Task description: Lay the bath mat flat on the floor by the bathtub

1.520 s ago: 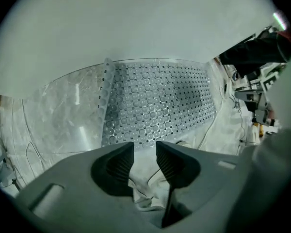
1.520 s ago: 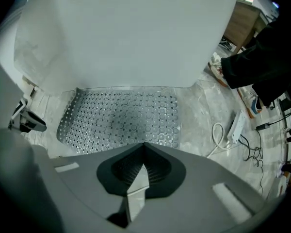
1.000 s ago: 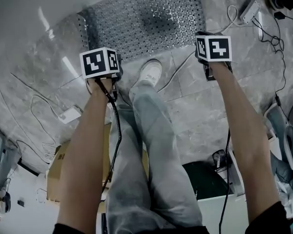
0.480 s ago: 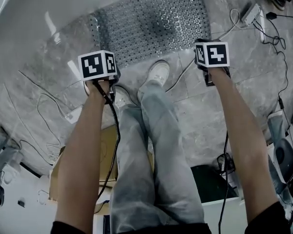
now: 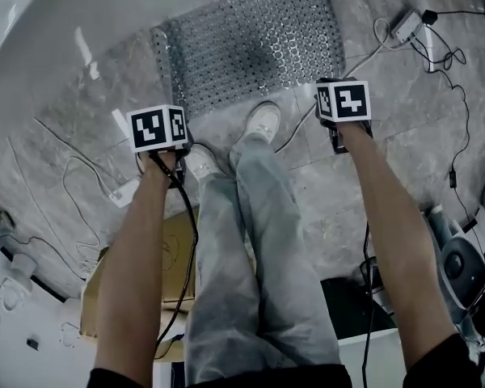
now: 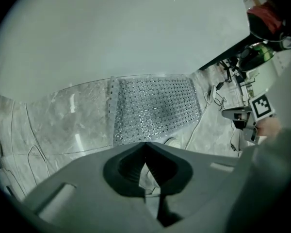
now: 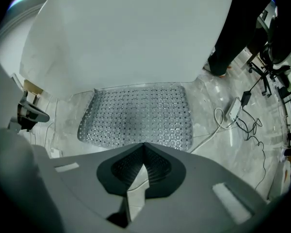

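In the head view the bath mat (image 5: 250, 47) is seen spread on the floor (image 5: 339, 192) close against the side of the bathtub (image 5: 56, 14), its long axis running along the tub wall and its short ends turned to the picture's left and right. The left claw (image 5: 158, 128) and right claw (image 5: 343, 103) are held above the floor on the near side of the mat, apart from it, with a shoe (image 5: 263, 124) set just at its near edge. The laying is judged all but done. What remains is best done by checking that every edge lies down, and by keeping the shoe and the cables (image 5: 388, 43) off the mat. In the left gripper view the left claw's jaws have just been closing and are brought together with nothing between them. The mat (image 6: 155, 108) is shown ahead, its far long edge against the tub. In the right gripper view the right claw (image 7: 144, 145) is likewise seen closed and empty, and the mat (image 7: 140, 115) is shown flat, lengthwise along the tub.
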The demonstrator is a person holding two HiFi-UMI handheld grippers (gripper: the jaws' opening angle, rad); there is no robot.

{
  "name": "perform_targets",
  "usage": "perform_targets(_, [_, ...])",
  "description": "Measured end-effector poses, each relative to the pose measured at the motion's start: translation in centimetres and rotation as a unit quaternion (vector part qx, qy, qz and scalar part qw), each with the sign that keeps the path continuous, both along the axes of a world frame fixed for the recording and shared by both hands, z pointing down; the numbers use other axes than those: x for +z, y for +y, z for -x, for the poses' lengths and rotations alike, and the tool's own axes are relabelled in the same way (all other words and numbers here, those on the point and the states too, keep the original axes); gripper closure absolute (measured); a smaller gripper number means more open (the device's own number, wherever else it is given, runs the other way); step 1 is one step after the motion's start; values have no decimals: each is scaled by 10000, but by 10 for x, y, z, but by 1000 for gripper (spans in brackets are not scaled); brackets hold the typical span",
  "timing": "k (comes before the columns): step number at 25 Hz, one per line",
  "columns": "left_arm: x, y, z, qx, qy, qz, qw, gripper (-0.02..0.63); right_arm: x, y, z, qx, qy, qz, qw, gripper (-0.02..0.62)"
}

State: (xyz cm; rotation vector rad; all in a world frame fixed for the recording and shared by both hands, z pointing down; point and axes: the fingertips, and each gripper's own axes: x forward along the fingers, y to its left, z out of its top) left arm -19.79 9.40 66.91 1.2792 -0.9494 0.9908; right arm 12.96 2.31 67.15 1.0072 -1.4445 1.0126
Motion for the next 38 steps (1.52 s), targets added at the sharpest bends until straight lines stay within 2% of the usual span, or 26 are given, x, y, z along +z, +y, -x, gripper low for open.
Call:
perform_targets(5, [-5,25,27,-62,-383,30,9992,601,-7,16,12,-79,-23,63,9999,588])
perform_targets(17, [-31,82,23,-315,-180,202,9991,601,-38,56,52,-174,-147,204,9995,588])
perform_targets(22, [-47,77,18,-256,-195,46,9995,601,-51,69,71,-273,-146,329,9990,588])
perform_targets(29, [-80,54,-8,-295,219,-185,9992,601,-73,86,94,-699,-218,450,9963,588])
perform_targets(38, [-119,46,-22,25,185,-306,9994,601,-120,94,108,-638,-538,316,9960,588])
